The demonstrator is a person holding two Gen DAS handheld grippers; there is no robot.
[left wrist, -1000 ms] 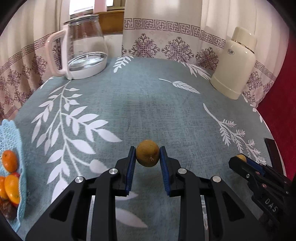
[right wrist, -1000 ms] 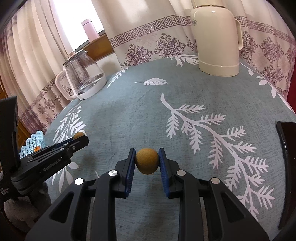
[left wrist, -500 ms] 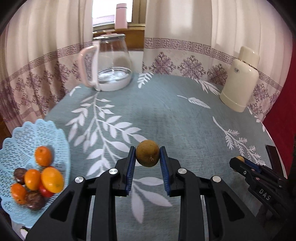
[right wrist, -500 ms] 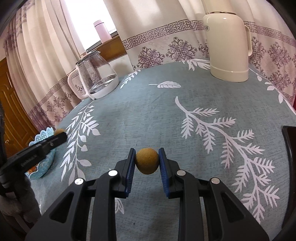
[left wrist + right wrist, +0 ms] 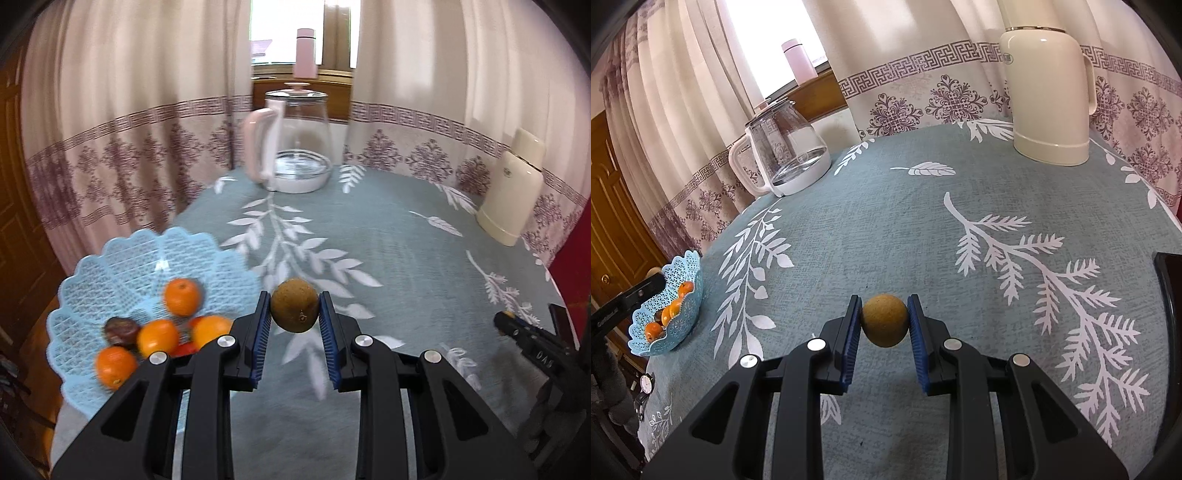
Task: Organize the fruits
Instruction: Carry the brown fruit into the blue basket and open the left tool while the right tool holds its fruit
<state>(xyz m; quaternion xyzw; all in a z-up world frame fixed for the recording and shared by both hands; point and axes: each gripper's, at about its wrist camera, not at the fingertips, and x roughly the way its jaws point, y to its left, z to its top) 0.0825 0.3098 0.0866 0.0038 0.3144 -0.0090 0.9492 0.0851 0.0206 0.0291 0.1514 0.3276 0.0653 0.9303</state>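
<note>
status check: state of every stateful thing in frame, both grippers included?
left gripper: shut on a brown fruit
right gripper: shut on a second brown fruit
blue basket: upright, part filled with fruit
glass kettle: upright, lid on
cream flask: upright, closed

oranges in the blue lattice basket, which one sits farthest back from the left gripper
The round orange lying alone highest on the blue lattice basket; the other oranges cluster lower, beside the dark fruit, nearer the left gripper.
</note>
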